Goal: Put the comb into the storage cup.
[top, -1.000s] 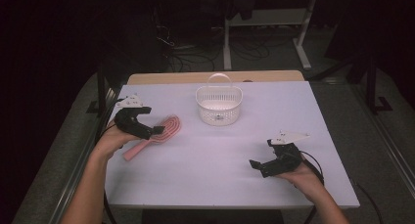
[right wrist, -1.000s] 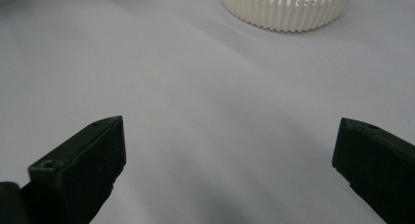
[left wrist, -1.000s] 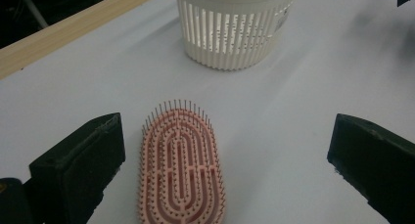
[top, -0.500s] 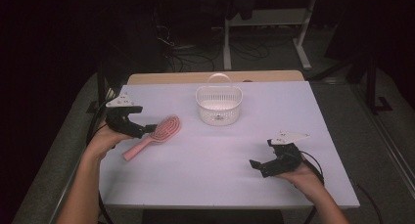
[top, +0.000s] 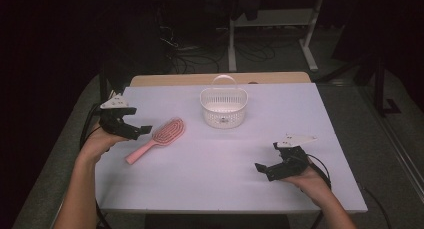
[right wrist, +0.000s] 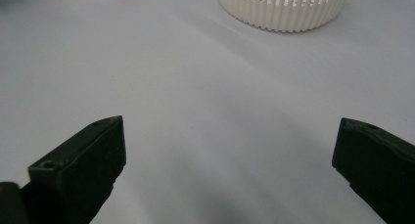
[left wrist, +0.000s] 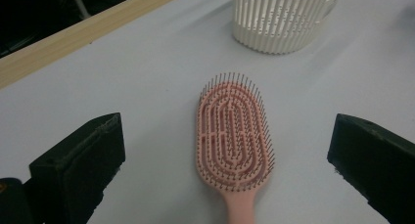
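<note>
A: Left gripper (top: 142, 131) status?
B: Jaws wide, nothing held, just left of the pink hairbrush (top: 159, 137), which lies flat, bristles up, on the white table (top: 210, 164).
A: Right gripper (top: 264, 170)?
B: Wide too, well apart from the white slatted basket (top: 223, 107).

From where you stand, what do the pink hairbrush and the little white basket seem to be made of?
The pink oval hairbrush looks like matte moulded plastic: one even colour, slotted head, thin dark-tipped bristles. The round white slatted basket with a hoop handle also looks like plastic, judging by its thin, evenly spaced ribs and smooth finish.
</note>
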`<state>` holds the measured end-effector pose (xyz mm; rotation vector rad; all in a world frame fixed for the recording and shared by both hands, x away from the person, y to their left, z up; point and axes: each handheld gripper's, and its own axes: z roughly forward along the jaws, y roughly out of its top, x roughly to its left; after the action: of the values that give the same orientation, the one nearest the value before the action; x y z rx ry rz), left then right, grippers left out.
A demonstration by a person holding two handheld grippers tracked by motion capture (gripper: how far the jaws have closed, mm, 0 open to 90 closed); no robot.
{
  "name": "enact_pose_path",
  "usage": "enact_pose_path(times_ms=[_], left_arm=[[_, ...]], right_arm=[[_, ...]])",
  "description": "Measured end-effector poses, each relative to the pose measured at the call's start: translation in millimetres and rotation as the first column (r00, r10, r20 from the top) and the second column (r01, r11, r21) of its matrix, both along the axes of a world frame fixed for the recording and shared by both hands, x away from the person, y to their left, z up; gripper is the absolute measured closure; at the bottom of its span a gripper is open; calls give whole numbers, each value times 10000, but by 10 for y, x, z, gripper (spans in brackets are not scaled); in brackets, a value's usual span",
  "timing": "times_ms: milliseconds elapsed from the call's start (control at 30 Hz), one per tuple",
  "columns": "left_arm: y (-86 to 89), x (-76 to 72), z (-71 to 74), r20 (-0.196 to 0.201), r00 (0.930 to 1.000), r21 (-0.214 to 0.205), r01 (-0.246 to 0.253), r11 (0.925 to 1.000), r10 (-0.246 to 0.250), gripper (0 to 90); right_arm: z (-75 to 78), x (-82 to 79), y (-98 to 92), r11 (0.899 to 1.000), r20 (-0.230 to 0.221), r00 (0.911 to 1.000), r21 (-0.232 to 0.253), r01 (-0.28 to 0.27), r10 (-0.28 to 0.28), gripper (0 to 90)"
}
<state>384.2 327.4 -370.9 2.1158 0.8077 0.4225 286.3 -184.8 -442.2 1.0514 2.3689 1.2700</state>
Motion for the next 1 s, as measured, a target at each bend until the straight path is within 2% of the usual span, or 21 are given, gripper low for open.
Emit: enact_pose_path(times_ms=[167, 400, 600, 1000], left_arm=[[24, 0, 5, -72, 9999, 21, -96, 10000, 96, 3], [13, 12, -5, -229, 9997, 300, -106, 9995, 113, 3], [-2, 25, -26, -538, 9984, 529, -123, 9985, 151, 3], [-19, 44, -59, -905, 9958, 841, -70, 9964, 147, 3]], right_arm=[[-1, 2, -1, 10000, -1, 10000, -2, 7, -7, 0], [0, 0, -2, 10000, -2, 10000, 7, 19, -19, 0], [1, 0, -4, 10000, 4, 10000, 4, 12, -12, 0], [1, -3, -2, 10000, 1, 10000, -2, 15, -15, 0]])
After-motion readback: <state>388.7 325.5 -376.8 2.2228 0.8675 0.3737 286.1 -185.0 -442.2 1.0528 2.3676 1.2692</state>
